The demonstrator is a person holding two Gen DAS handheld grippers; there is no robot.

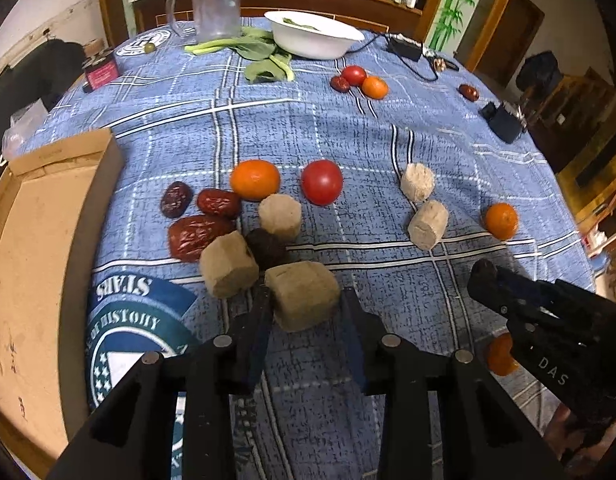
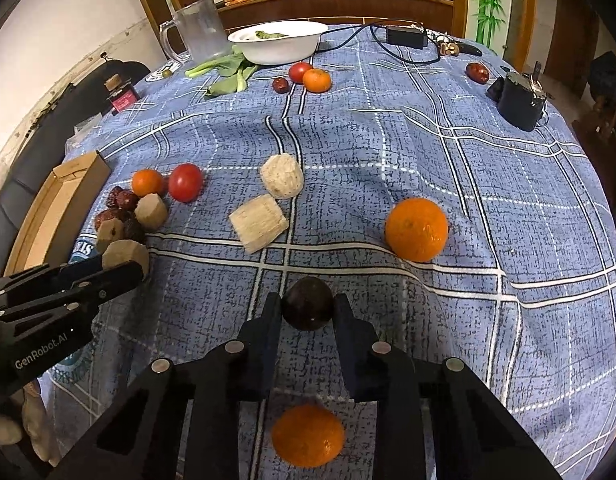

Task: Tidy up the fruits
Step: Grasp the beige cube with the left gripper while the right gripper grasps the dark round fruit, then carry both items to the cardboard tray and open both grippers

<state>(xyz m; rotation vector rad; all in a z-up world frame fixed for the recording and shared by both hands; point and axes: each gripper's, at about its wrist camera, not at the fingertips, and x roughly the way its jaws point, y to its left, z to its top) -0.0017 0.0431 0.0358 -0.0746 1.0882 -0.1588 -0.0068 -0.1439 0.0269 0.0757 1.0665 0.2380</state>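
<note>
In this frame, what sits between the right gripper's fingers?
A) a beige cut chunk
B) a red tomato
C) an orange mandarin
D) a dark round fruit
D: in the right wrist view the right gripper has its fingers closed against both sides of a dark round fruit, while the beige chunk sits between the left gripper fingers instead.
</note>
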